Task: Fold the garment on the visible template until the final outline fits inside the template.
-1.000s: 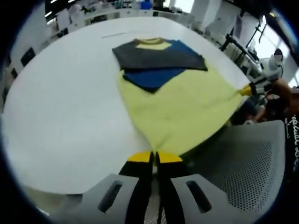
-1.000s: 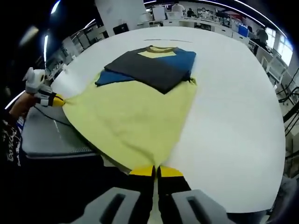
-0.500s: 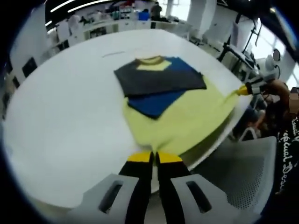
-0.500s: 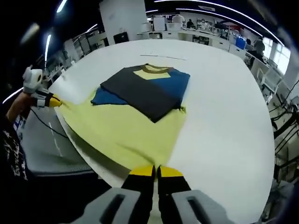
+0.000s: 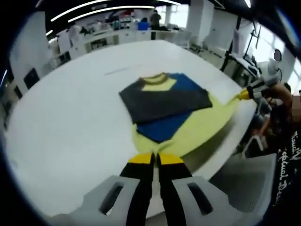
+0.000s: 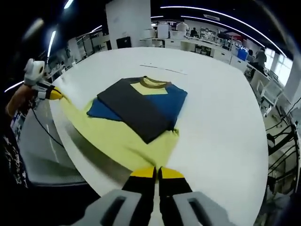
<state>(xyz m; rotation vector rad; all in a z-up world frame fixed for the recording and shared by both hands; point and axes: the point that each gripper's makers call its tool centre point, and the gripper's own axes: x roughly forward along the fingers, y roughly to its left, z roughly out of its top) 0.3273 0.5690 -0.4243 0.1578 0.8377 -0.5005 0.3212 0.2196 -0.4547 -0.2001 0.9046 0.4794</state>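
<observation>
A T-shirt with a yellow body lies on the white table, its dark grey and blue sleeves folded across the chest and its collar far from me. My left gripper is shut on one corner of the yellow hem, raised off the table. The right gripper comes in from the right, pinching the other hem corner. In the right gripper view the same shirt shows, with my right gripper shut on the hem and the left gripper at the far left.
A thin dark line marks the table beyond the collar, and the same line shows in the right gripper view. The table's near edge runs under the lifted hem. A grey mesh chair and a person's sleeve stand close by. Desks fill the background.
Both grippers have lifted the yellow hem and carried it towards the collar. Less of the yellow body now lies flat, and the hem hangs stretched between the two grippers.
</observation>
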